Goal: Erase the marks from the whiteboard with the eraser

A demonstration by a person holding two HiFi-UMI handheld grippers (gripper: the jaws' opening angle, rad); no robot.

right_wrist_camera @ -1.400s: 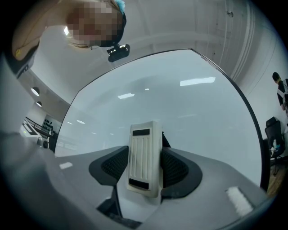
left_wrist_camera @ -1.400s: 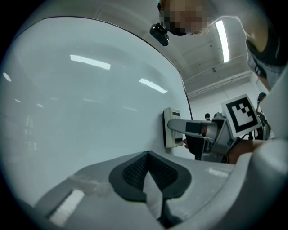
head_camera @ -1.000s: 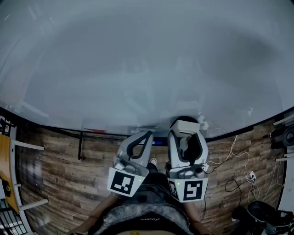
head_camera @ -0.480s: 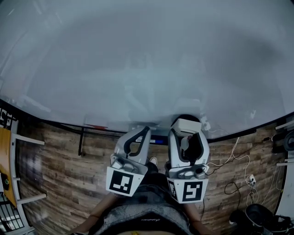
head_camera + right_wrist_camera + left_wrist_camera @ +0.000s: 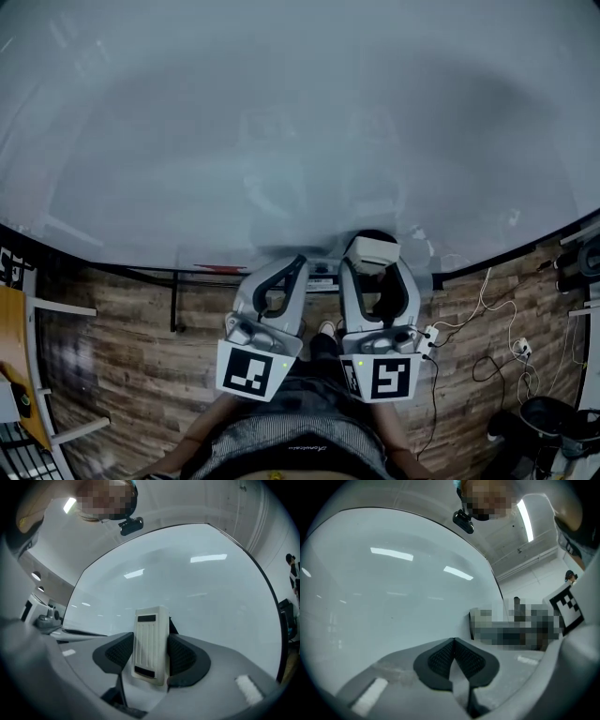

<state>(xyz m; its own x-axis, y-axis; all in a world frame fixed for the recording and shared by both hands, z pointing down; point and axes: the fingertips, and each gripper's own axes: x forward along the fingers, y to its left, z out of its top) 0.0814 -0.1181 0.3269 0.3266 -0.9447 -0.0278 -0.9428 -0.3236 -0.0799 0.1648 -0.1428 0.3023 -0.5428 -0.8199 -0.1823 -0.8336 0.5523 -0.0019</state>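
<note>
Pinching the white eraser point(image 5: 151, 641) upright between its fingers point(image 5: 183, 657), the right gripper point(image 5: 375, 272) hung low in front of the whiteboard point(image 5: 281, 141), near its bottom edge, while the left gripper point(image 5: 453, 642) sat beside it with its fingers pressed together on nothing. No marks showed on the board in any view, only light reflections, so the erasing looked done or nearly so. No container could be made out.

We find the head view dim and grey, bowed at its edges. In both gripper views ceiling strips point(image 5: 525, 517) glare off the whiteboard point(image 5: 393, 611), and the corners go black.
</note>
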